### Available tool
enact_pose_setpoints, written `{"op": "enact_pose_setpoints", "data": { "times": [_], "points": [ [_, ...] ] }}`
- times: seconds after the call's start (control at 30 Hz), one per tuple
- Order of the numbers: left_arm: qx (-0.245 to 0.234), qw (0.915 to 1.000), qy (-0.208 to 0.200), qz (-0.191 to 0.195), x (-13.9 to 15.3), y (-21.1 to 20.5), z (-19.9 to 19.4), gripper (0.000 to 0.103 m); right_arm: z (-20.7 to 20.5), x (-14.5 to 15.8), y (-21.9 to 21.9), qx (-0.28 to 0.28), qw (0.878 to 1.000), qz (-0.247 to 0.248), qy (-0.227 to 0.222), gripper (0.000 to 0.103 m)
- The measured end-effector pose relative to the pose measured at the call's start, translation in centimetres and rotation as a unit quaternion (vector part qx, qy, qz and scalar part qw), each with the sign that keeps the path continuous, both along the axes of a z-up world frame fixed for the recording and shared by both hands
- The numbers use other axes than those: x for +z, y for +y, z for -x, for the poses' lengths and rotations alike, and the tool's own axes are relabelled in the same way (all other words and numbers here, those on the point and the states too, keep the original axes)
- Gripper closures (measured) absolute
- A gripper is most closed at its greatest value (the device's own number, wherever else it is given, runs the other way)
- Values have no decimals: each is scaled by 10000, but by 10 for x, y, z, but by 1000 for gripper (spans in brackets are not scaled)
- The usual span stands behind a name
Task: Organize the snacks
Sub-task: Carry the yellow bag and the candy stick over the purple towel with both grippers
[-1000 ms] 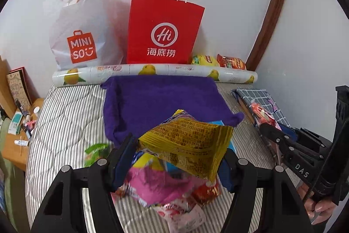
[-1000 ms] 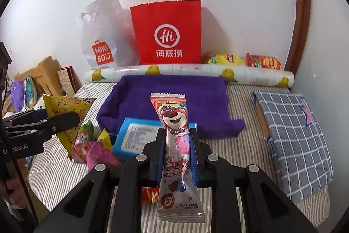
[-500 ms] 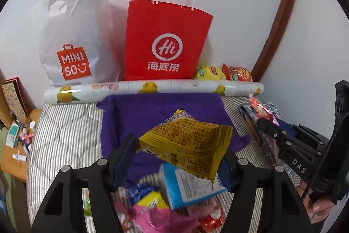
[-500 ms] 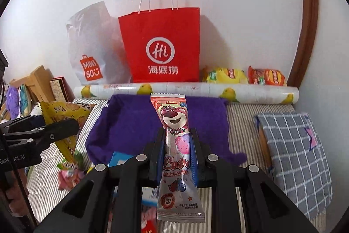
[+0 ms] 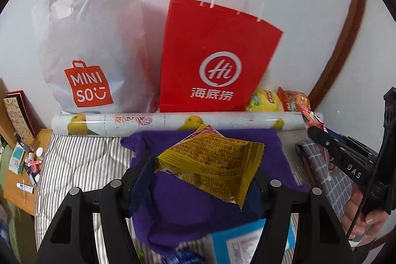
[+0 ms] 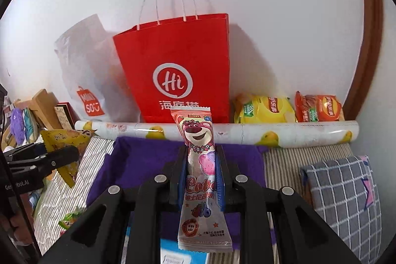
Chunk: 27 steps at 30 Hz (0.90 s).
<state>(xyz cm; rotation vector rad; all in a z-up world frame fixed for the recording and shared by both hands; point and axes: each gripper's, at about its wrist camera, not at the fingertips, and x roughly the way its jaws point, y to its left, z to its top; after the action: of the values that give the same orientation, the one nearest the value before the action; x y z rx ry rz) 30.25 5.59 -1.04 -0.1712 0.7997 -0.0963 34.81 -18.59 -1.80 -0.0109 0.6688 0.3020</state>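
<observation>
My left gripper (image 5: 203, 172) is shut on a yellow snack packet (image 5: 212, 165) and holds it in the air above the purple cloth (image 5: 188, 207). My right gripper (image 6: 201, 165) is shut on a pink bear-print snack packet (image 6: 200, 165), held upright above the same cloth (image 6: 138, 165). The red paper bag (image 5: 215, 58) stands against the wall behind; it also shows in the right wrist view (image 6: 178, 71). Each gripper shows in the other's view: the right one (image 5: 336, 152) at the right, the left one (image 6: 42, 160) at the left.
A white Miniso bag (image 5: 91, 46) stands left of the red bag. A fruit-print roll (image 5: 173, 121) lies along the wall. Two chip bags (image 6: 289, 109) lie behind it. A blue box (image 5: 247, 243) lies near the cloth. A checked cushion (image 6: 344, 202) is at the right.
Both grippers have moved forward toward the red bag and the wall, each holding its packet. The snack pile has slid below and out of view.
</observation>
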Motion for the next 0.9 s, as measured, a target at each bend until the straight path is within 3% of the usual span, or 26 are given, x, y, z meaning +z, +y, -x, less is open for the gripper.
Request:
{"op": "enact_pose_setpoints", "data": {
  "times": [0.4,0.67,0.9],
  "points": [
    [108,9992,373,133,-38,16,-63,38,-61,-42,4,233,9989,201,358,82],
    [120,9958,860,286,-80,28,-85,38,-90,-84,-3,270,9945,360,950,82],
    [94,9928,1187,109,-105,23,-97,38,-105,-109,-8,235,9892,479,1363,82]
  ]
}}
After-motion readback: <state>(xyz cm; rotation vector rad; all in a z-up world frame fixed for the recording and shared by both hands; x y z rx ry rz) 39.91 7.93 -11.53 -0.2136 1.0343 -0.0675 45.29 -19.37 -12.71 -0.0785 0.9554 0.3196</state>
